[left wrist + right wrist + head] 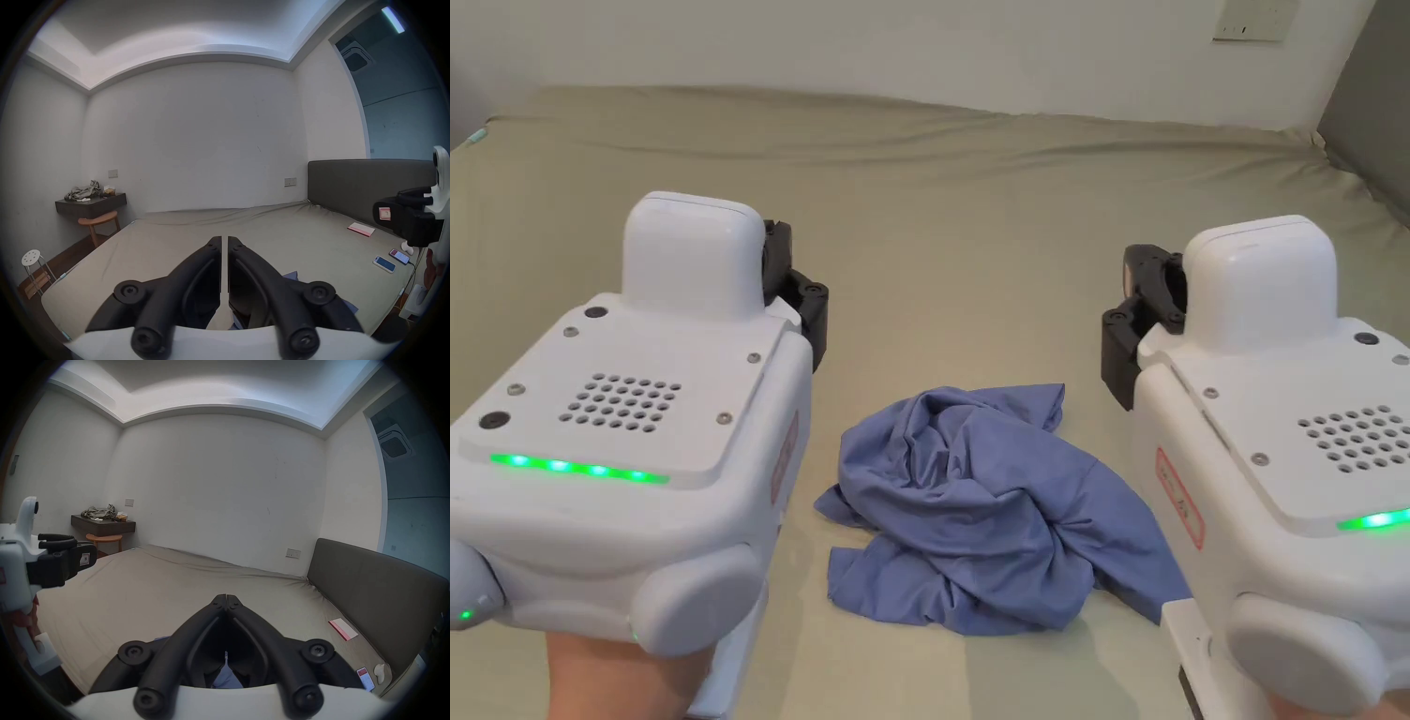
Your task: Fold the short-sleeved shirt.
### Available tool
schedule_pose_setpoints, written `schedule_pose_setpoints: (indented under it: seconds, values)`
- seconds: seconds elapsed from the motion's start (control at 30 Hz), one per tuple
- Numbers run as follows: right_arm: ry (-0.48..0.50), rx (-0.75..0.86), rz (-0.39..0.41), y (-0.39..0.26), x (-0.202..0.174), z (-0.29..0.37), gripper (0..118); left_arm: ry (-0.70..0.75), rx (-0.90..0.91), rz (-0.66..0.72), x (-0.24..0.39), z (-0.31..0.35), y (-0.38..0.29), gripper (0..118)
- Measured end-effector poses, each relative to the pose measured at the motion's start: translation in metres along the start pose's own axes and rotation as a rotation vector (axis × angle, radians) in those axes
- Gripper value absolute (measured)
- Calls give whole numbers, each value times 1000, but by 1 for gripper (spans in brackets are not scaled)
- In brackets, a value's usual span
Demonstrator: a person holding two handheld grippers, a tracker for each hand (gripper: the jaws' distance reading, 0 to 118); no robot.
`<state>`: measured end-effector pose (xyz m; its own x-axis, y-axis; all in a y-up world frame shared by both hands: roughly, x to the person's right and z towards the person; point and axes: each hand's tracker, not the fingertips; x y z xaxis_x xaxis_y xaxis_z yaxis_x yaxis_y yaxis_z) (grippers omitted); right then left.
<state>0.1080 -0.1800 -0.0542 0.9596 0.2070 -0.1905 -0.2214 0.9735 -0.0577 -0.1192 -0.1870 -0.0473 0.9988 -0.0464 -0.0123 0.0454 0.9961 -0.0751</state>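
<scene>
— Any writing you can read here?
— None clearly. The red-framed sticker [1179,497] on the side of the right tool [1123,354] is blurred, and so is the second sticker [785,457] on the left tool [814,317].
— The phones [384,264] on the bed [280,233]?
— Screens lit, but too small to make out.

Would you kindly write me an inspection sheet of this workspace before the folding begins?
Surface: bed with olive-green sheet, lightly wrinkled.
Job's things: crumpled blue short-sleeved shirt, in a heap between the tongs, unfolded.
Clutter: red-and-white booklet, two phones, small white object near the grey headboard.
Grippers: left tongs nearly closed with a thin gap, empty; right tongs closed, empty; both above the bed.
Cables: one dark cable from a phone over the bed edge.
Surroundings: dark wall shelf with bundled cloth, wooden stool, white stool.
</scene>
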Motion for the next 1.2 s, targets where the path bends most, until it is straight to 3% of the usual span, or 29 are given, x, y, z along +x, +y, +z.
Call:
schedule_pose_setpoints:
  seconds: [0.2,0.4,0.6,0.77,1.0,1.13,1.2]
  values:
    - [-51,77,-3,-5,-12,14,0,44,28,-48,12,11,-5,0]
    - [-24,63,33,-8,-12,7,0,42,41,-96,22,13,-1,0]
    - [-5,33,15,-18,-6,2,0,6,-21,-61,18,0,-9,0]
    - [-8,-20,2,-35,6,-7,0,-66,-229,-76,14,-28,-47,0]
    - [-19,-109,-20,-63,24,-17,0,-99,-664,26,5,-78,-170,0]
    - [-43,-159,-39,-75,35,-24,0,-143,-795,11,11,-98,-215,19]
    - [-52,-178,-59,-79,42,-26,0,-154,-834,-4,18,-111,-231,82]
